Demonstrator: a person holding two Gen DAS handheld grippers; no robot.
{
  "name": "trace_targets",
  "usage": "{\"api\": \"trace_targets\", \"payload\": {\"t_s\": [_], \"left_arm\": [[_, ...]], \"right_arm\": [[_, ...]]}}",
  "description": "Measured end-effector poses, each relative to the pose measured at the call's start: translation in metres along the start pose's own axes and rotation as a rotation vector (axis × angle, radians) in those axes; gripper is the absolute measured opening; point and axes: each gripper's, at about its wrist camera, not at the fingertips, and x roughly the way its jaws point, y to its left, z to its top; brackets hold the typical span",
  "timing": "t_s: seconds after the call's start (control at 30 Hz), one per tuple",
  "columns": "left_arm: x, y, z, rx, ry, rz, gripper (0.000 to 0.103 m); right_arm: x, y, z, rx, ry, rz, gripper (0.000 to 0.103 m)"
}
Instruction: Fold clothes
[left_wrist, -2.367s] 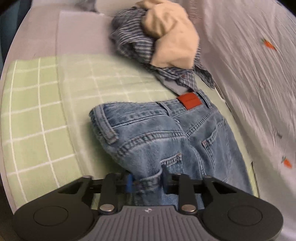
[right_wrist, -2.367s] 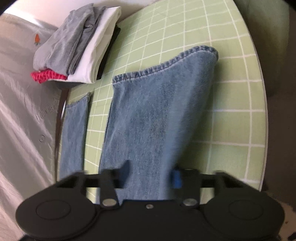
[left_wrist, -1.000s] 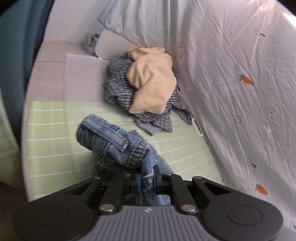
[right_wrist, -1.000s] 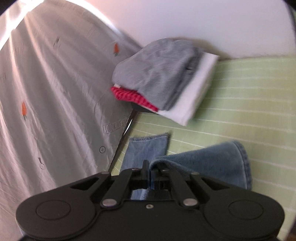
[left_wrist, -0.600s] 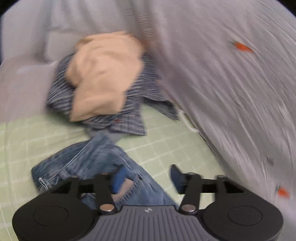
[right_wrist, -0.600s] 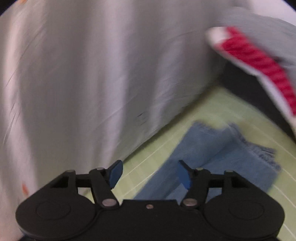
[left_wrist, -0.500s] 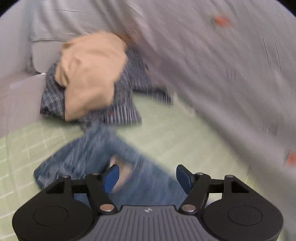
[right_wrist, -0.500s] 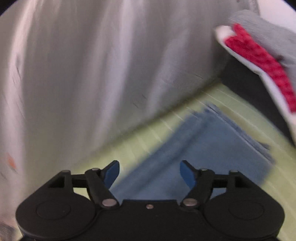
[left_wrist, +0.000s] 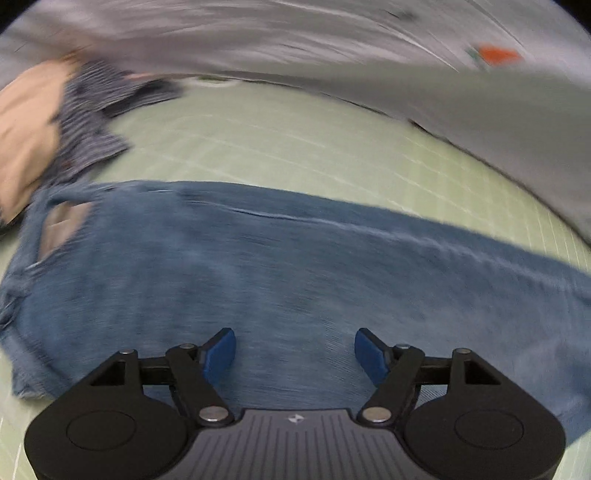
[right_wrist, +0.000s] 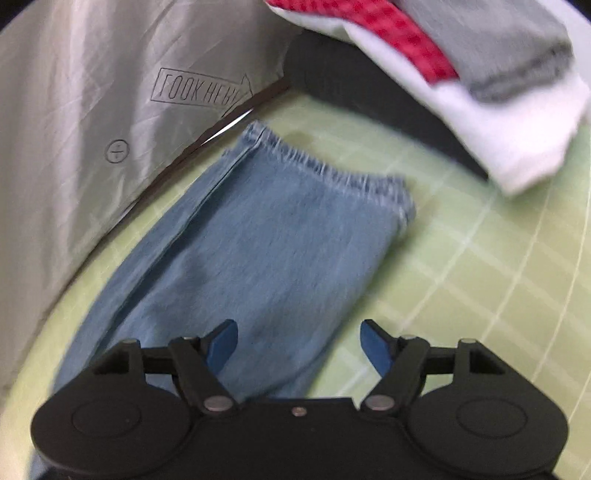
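Left wrist view: the jeans (left_wrist: 280, 280) lie flat on the checked mat (left_wrist: 295, 140), running from 9 o'clock to 3 o'clock just ahead of your left gripper (left_wrist: 294, 350), jaws spread apart above them. A heap of unfolded clothes (left_wrist: 55, 122) sits at 10 o'clock; the sheet (left_wrist: 369, 48) hangs behind at 12.

Right wrist view: the hem (right_wrist: 325, 166) lies at 12 o'clock ahead of your right gripper (right_wrist: 298, 347), jaws apart. The folded stack (right_wrist: 461, 74) sits at 1 o'clock.
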Motion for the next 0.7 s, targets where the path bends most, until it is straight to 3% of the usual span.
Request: {"api": "trace_targets", "payload": {"t_s": [0.1,0.17,0.2,0.23,0.27,0.3,0.57,0.7], "left_arm": [[0.010,-0.010,-0.006,0.039,0.019,0.002,0.072],[0.016,-0.013,-0.010,0.065,0.028,0.010,0.072],[0.017,-0.013,-0.012,0.088,0.028,0.014,0.072],[0.018,-0.013,-0.015,0.112,0.022,0.013,0.072],[0.017,-0.012,-0.017,0.134,0.020,0.009,0.072],[0.015,-0.011,-0.020,0.148,0.026,0.003,0.072],[0.004,0.009,-0.038,0.248,0.077,-0.050,0.075],[-0.003,0.021,-0.052,0.288,0.087,-0.070,0.076]], "right_arm": [[0.005,-0.002,0.008,-0.052,-0.039,-0.043,0.074],[0.009,-0.003,0.013,-0.087,-0.065,-0.072,0.056],[0.010,-0.003,0.015,-0.105,-0.078,-0.087,0.035],[0.012,-0.004,0.018,-0.122,-0.091,-0.101,0.022],[0.014,-0.005,0.020,-0.139,-0.104,-0.116,0.019],[0.015,-0.006,0.022,-0.155,-0.116,-0.129,0.010],[-0.034,-0.069,-0.014,-0.168,-0.107,-0.183,0.007],[-0.081,-0.120,-0.047,-0.087,-0.075,-0.221,0.007]]}}
